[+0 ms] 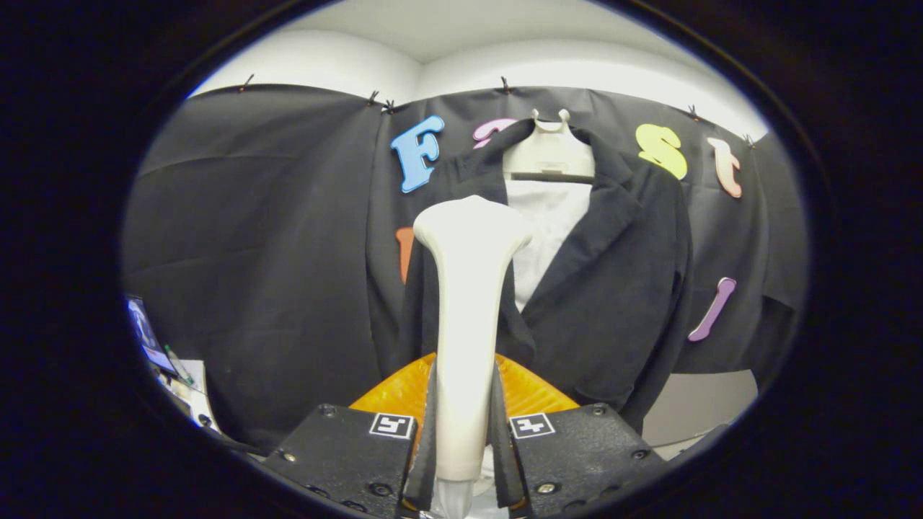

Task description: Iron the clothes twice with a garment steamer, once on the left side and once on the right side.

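A white garment steamer (467,303) stands upright between my fingers, and my gripper (463,440) is shut on its handle. Its wide head rises in front of the left half of a black jacket (613,288). The jacket hangs on a pale hanger (549,155) against the booth's cloth wall, with a white shirt (544,231) showing between its lapels. An orange ribbed part (533,393) sits just behind the steamer's handle, above my fingers. How close the steamer head is to the cloth I cannot tell.
At the lower left a table corner (191,386) holds a screen (148,335), a pen and some papers. A pale wall or floor patch (703,404) shows below the jacket's right hem.
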`<state>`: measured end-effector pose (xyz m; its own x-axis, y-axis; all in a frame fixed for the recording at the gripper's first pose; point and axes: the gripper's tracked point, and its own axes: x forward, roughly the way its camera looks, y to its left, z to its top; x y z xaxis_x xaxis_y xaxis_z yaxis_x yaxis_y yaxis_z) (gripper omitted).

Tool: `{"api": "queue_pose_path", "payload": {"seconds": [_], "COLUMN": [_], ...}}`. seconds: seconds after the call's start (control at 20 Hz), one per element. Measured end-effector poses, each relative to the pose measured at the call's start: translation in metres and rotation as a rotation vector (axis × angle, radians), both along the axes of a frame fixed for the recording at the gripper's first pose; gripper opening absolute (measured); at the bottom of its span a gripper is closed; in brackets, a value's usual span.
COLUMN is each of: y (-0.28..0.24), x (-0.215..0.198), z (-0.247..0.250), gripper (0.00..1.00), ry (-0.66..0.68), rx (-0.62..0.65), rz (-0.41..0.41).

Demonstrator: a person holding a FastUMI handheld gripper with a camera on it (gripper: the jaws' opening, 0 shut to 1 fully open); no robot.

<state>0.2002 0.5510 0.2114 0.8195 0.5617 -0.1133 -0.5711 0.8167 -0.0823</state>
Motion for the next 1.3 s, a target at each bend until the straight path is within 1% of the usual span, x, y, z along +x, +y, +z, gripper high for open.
{"api": "queue_pose_path", "payload": {"seconds": [0.2,0.35,0.45,0.55,0.65,0.9,1.3], "y": [0.024,0.041,0.047,0.049,0.048,0.041,0.031], "x": [0.015,0.017,0.024,0.033,0.04,0.047,0.041], "z": [0.029,0.039,0.04,0.037,0.029,0.003,-0.03], "gripper": [0.35,0.35,0.35,0.35,0.35,0.35,0.35], "ry": [-0.036,-0.068,-0.083,-0.098,-0.086,-0.021,0.025], "rx": [0.007,-0.014,-0.029,-0.055,-0.072,-0.09,-0.134], "rz": [0.015,0.031,0.021,-0.008,-0.021,-0.023,-0.022]}}
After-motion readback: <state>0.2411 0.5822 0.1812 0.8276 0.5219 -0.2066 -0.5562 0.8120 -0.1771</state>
